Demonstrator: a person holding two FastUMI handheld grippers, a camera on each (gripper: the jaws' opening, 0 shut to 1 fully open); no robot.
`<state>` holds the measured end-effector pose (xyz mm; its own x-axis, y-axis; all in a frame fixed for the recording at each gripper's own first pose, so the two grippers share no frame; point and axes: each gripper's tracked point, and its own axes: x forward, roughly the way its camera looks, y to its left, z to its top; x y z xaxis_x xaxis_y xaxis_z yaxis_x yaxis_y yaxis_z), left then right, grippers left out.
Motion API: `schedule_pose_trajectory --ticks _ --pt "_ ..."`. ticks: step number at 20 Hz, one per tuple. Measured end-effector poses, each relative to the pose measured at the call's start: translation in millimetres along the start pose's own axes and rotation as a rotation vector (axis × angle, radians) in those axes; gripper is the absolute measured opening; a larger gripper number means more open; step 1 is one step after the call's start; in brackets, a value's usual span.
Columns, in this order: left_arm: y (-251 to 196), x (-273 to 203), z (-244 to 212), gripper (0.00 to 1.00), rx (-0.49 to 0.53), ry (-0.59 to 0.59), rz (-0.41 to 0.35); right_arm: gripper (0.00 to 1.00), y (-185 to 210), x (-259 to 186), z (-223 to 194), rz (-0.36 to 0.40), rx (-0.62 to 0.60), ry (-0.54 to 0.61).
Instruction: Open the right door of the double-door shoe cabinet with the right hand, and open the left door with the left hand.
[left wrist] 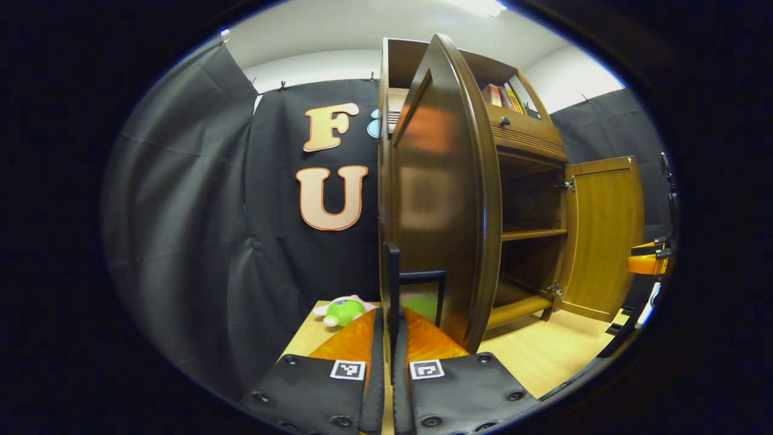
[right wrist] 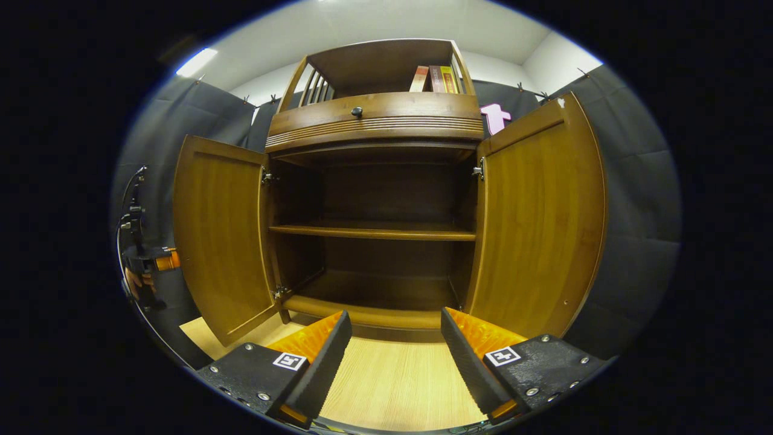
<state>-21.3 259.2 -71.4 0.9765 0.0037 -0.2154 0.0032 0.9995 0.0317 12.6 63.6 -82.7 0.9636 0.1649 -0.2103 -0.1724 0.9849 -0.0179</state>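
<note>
The brown double-door shoe cabinet stands straight ahead in the right gripper view with both doors swung wide. Its left door and right door flank bare shelves. My right gripper hangs open low before the cabinet, holding nothing. In the left gripper view the left door is nearly edge-on, and my left gripper is shut on its dark upright handle. The right door stands open beyond. The left gripper also appears at the left door's outer edge, and the right gripper at the far right.
A green plush toy lies on the light wooden floor left of the cabinet. Books stand on the top shelf above a drawer with a round knob. Black cloth walls close in on both sides.
</note>
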Motion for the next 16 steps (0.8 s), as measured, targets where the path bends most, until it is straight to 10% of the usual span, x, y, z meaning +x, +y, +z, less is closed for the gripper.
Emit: schedule_pose_trajectory --ticks 9,16 --pt "15.6 0.7 -1.7 0.24 0.016 0.024 -0.166 0.92 18.6 -0.2 4.5 0.007 0.011 0.007" --pt "20.5 -61.9 3.7 0.21 0.032 0.048 -0.098 0.92 12.0 0.8 12.5 -0.008 0.024 -0.047"
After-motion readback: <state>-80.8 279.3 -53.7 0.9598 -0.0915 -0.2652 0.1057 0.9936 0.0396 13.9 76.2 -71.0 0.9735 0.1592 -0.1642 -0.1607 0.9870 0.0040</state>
